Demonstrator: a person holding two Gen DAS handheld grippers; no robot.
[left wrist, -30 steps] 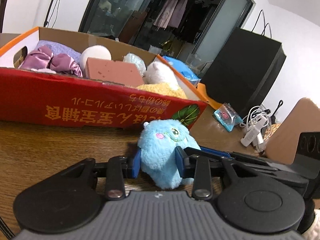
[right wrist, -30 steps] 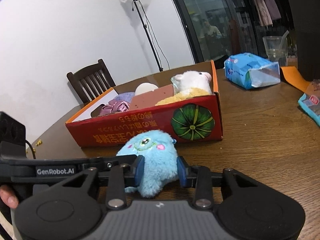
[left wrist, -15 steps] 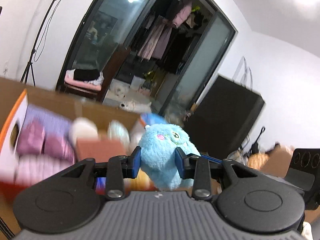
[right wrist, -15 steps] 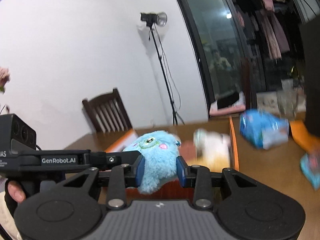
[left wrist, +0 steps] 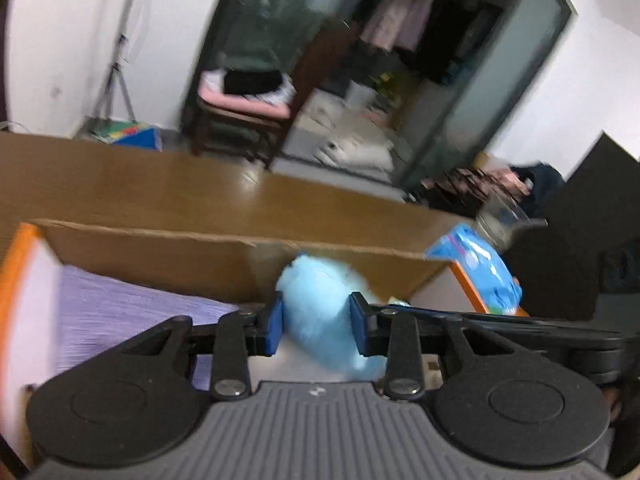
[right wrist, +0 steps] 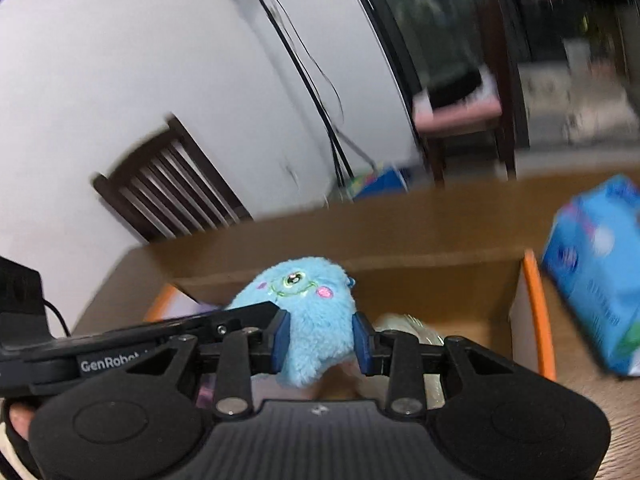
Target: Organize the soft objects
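Fingers, left gripper: blue pads pressed into both flanks of the blue plush toy.
Fingers, right gripper: closing, pads squeezing the same blue plush toy from its other side.
Toy's place: held between both grippers over the open cardboard box, near the far wall; embroidered face toward the right wrist camera.
Box contents: purple cloth at left; a pale wrapped item at right, too blurred to name.
Table: brown wood, box resting on it.
Blue packet: just right of the box's orange edge.
Background: dark wooden chair by the white wall.
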